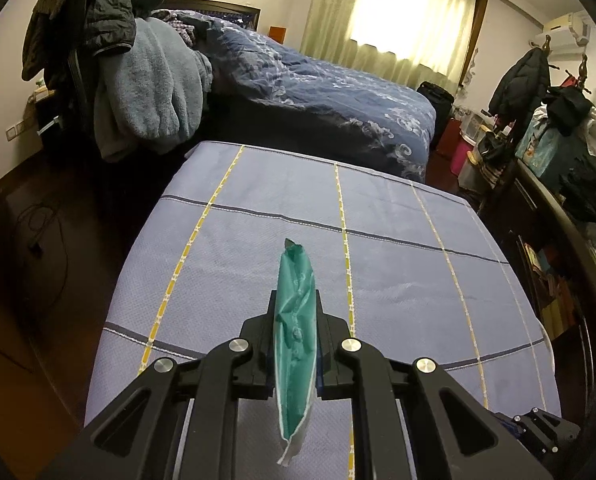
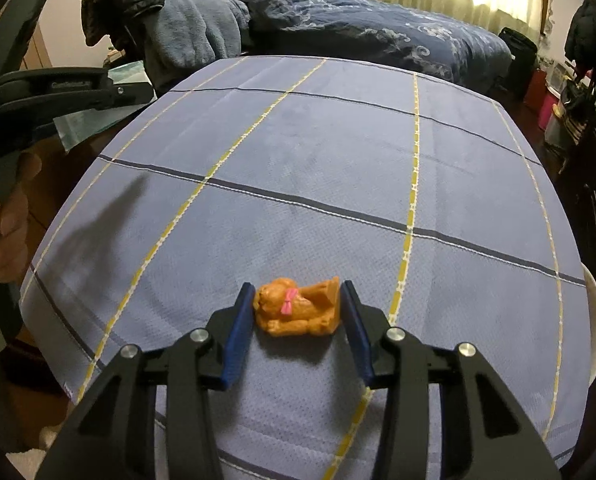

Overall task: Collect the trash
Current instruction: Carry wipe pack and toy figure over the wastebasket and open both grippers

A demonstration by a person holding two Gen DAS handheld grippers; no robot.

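1. Left gripper (image 1: 296,320): clenched on a green plastic wrapper (image 1: 295,312). The wrapper stands edge-on between the two black fingers; its torn tip sticks out past the fingertips on the far side, and its pale sealed end hangs out on the near side.

2. The wrapper is held above the table (image 1: 397,264), which is covered by a blue-grey cloth crossed with yellow and dark stripes. No part of the wrapper is seen touching the cloth.

3. Right gripper (image 2: 298,300): its blue-padded fingers stand on either side of an orange toy bear (image 2: 294,312) with a pink bow. The left pad is at the bear's head; the right pad stands just beside its far end, and whether it touches cannot be told. The grip is not confirmed as closed.

4. The bear lies on its side on the cloth, in the near middle of the table, just left of a yellow stripe.

5. In the right wrist view the left gripper (image 2: 138,90) appears at the far left edge of the table, held by a person's hand (image 2: 6,216), with the wrapper (image 2: 94,120) showing beneath it.

6. Beyond the table: a bed (image 1: 337,92) with a dark blue patterned quilt, and a chair heaped with clothing (image 1: 138,80) at far left.
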